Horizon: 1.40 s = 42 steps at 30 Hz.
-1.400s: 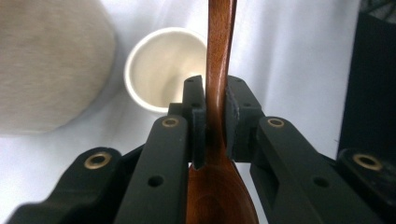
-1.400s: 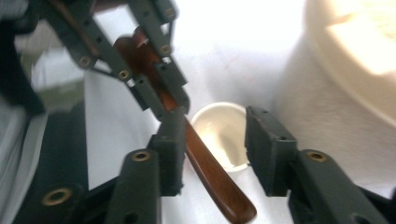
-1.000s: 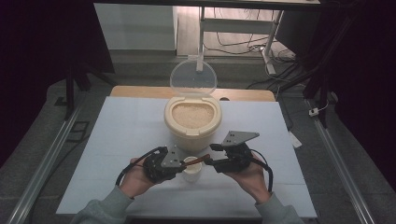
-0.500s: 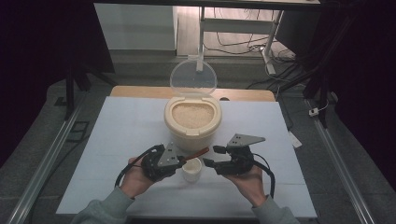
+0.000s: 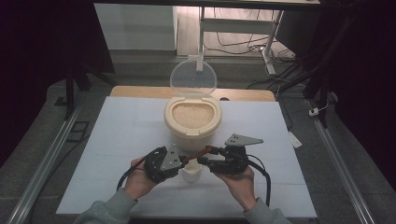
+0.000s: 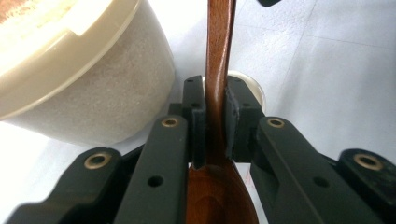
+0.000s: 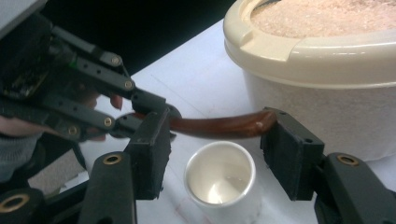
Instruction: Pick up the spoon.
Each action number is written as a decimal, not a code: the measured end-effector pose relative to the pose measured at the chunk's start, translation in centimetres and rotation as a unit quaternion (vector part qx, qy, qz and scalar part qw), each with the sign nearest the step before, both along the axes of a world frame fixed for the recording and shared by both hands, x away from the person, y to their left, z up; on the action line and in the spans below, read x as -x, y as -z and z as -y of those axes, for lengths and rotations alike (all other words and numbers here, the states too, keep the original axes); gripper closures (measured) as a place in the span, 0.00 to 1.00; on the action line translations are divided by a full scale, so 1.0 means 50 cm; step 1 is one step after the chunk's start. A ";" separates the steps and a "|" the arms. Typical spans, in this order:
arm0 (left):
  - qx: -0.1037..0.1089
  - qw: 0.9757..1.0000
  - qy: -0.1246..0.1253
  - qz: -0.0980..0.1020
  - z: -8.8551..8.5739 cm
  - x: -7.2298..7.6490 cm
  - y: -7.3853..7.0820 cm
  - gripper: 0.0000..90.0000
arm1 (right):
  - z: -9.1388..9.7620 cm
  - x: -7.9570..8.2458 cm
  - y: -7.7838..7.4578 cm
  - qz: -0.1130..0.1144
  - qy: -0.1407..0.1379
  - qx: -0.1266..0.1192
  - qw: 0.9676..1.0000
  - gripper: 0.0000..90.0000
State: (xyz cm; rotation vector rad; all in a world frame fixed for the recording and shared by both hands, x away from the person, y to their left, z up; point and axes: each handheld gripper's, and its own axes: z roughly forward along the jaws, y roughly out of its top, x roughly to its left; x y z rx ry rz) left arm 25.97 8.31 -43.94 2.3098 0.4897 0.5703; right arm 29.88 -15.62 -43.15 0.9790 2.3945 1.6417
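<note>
Left gripper (image 6: 215, 126) clamps a brown wooden spoon (image 6: 218, 56) by its neck. Right gripper (image 7: 219, 144) stands released, straddling the handle above a small white cup (image 7: 223, 179), beside the cream rice container (image 5: 192, 122).

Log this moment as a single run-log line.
left gripper: shut on wooden spoon | right gripper: open, jaws either side of spoon handle | white cup: empty, below spoon | rice container: lid open, full

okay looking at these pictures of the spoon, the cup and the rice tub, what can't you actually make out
- Wooden spoon bowl: left gripper view, cut off by the bottom edge and flanked by the left gripper.
- Small white cup: high view, partly hidden under both grippers.
- Spoon's handle tip: right gripper view, behind a pad of the open right gripper.
</note>
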 end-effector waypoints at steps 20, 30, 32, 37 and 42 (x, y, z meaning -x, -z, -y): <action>-0.014 1.000 -0.004 0.027 0.012 0.009 0.006 0.88 | -0.004 0.003 0.005 -0.017 -0.003 -0.070 0.997 0.77; -0.002 1.000 0.000 0.024 0.008 0.008 0.006 0.86 | -0.001 0.004 0.003 -0.015 -0.035 -0.101 0.994 0.91; 0.003 1.000 -0.001 0.022 0.007 0.007 0.005 0.85 | 0.000 0.005 0.001 -0.011 -0.036 -0.104 0.994 0.91; 0.036 0.999 -0.008 0.008 -0.008 0.002 0.007 0.65 | 0.013 0.004 -0.009 0.008 -0.029 -0.113 0.993 0.91; 0.071 0.997 -0.022 -0.011 -0.035 0.001 0.010 0.49 | 0.033 -0.001 -0.015 0.016 -0.020 -0.122 0.992 0.91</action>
